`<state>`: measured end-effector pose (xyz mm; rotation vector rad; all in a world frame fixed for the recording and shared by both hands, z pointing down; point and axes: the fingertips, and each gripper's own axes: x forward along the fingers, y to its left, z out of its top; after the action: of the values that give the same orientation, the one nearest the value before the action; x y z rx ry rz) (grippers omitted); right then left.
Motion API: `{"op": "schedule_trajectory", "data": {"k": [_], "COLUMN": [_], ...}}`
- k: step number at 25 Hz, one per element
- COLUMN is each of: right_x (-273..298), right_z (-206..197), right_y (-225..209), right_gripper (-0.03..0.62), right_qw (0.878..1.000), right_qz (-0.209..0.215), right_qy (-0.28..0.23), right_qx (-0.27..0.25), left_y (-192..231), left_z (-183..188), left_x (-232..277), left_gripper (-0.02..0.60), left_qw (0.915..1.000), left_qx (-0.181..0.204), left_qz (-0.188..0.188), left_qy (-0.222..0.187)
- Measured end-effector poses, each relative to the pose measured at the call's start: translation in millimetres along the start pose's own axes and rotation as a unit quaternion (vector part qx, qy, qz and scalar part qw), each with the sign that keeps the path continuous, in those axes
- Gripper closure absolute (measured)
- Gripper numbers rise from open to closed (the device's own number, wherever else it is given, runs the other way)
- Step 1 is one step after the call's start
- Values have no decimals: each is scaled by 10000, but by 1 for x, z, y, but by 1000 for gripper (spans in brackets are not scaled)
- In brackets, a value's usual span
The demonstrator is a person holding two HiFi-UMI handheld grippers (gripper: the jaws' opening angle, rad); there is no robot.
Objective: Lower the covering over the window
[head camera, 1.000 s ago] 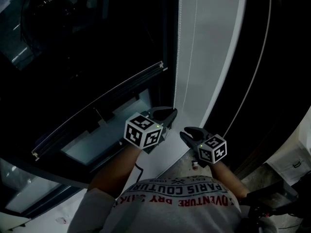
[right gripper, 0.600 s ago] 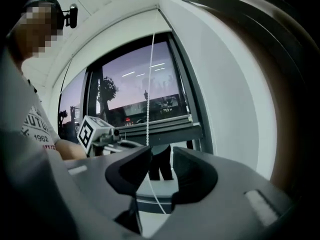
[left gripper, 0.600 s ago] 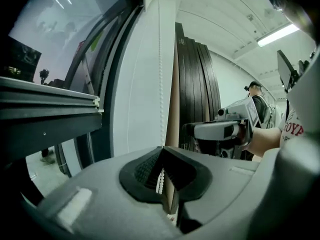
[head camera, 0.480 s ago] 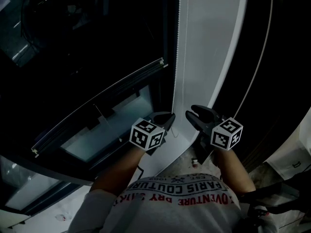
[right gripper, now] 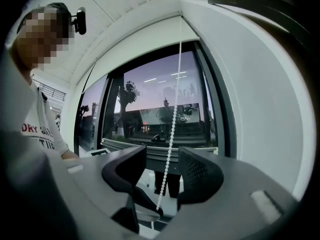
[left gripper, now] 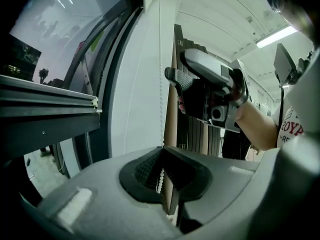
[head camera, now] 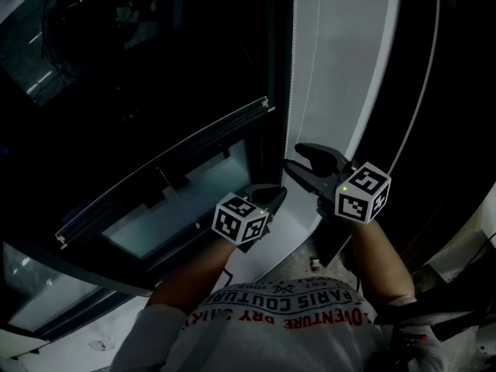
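The bead chain (right gripper: 172, 124) is pinched by the left gripper (head camera: 271, 195), and the right gripper (head camera: 294, 158), its jaws just opened wide astride the chain above it, should be closed squarely before pulling.

My right gripper (head camera: 295, 158) has risen along the bead chain (right gripper: 171, 134). Its jaws have just been opening, and the chain hangs loose between them. My left gripper (head camera: 274, 193) sank slightly.

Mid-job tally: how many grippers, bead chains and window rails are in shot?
Grippers: 2 (left gripper shut on the bead chain; right gripper jaws just opening, chain between them, not pinched)
Bead chain: 1
Rail across the window: 1
Total: 4
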<state>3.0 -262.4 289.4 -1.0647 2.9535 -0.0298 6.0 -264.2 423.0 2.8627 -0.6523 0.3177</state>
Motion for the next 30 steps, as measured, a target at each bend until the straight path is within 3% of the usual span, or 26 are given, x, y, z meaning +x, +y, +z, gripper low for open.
{"op": "schedule_trajectory", "data": {"k": [9, 14, 16, 20, 24, 30], "right_x": [18, 24, 26, 23, 21, 19], "right_z": [34, 35, 29, 22, 6, -42], "right_y": [2, -4, -5, -4, -2, 1], "right_gripper": [468, 551, 577, 589, 591, 591], "right_qw": [9998, 10000, 9998, 9999, 9998, 9981], "right_qz": [63, -8, -43, 14, 11, 11], "right_qy": [-86, 8, 156, 21, 189, 599], "right_qx": [-139, -97, -89, 101, 36, 120], "left_y": [-7, -12, -11, -6, -7, 16], "left_z": [2, -3, -13, -21, -37, -81], "left_x": [-5, -4, -3, -7, 0, -1], "left_gripper": [574, 574, 574, 575, 574, 574], "left_qw": [10000, 10000, 9998, 9984, 9989, 9946], "left_qx": [48, 58, 114, 364, 240, 541], "left_qz": [-18, -54, 12, 429, 328, 688], "left_qy": [-50, 43, 164, -64, 229, 562]}}
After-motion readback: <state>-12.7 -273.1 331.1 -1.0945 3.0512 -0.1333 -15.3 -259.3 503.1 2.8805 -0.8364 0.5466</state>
